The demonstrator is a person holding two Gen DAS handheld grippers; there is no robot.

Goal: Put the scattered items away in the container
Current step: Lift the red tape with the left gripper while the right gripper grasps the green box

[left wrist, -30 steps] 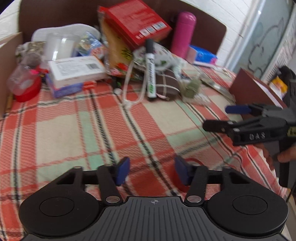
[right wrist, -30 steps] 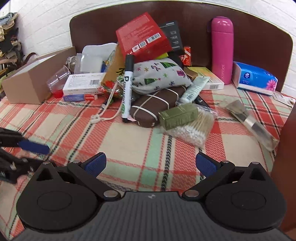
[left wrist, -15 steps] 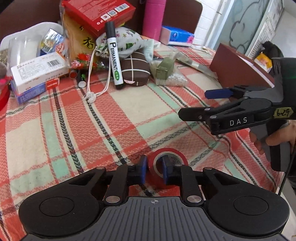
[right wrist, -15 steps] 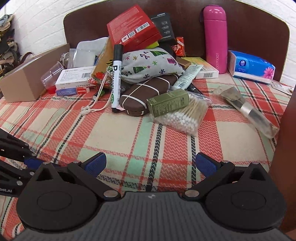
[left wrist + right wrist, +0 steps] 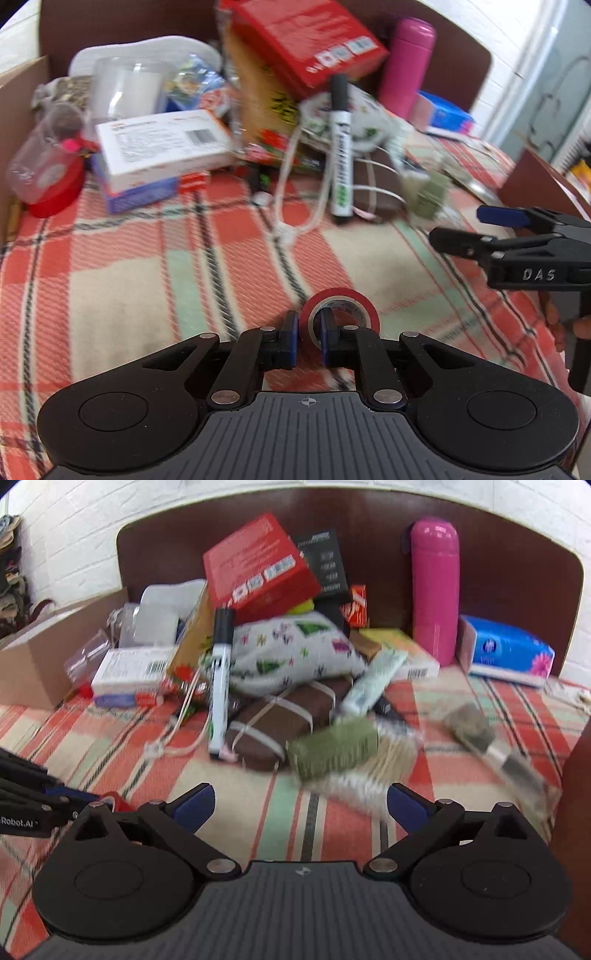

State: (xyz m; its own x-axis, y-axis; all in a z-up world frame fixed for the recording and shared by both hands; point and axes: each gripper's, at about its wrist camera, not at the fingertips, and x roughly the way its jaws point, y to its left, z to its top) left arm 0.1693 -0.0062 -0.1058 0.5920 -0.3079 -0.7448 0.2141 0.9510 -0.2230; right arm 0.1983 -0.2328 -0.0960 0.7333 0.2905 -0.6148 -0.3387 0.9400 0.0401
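My left gripper (image 5: 308, 332) is shut on a red tape roll (image 5: 364, 306), one pad outside its wall and one inside its hole, held just above the plaid cloth (image 5: 147, 288). My right gripper (image 5: 301, 803) is open and empty; it also shows at the right of the left wrist view (image 5: 461, 229). A pile of items lies ahead: a black-capped marker (image 5: 219, 686), a brown wrapped bundle (image 5: 288, 720), a green box (image 5: 332, 747) on a bag of cotton swabs (image 5: 373, 771), a patterned pouch (image 5: 295, 653). A cardboard box (image 5: 40, 664) stands at the far left.
A red box (image 5: 258, 568), a white barcode box (image 5: 129, 664), a pink flask (image 5: 436, 590) and a blue tissue pack (image 5: 509, 650) stand at the back against a brown headboard (image 5: 517, 583). A brown panel edge (image 5: 535, 184) rises at the right.
My left gripper closed on the red tape roll and has lifted it, turning back toward the pile. My right gripper stayed open and shifted only a little.
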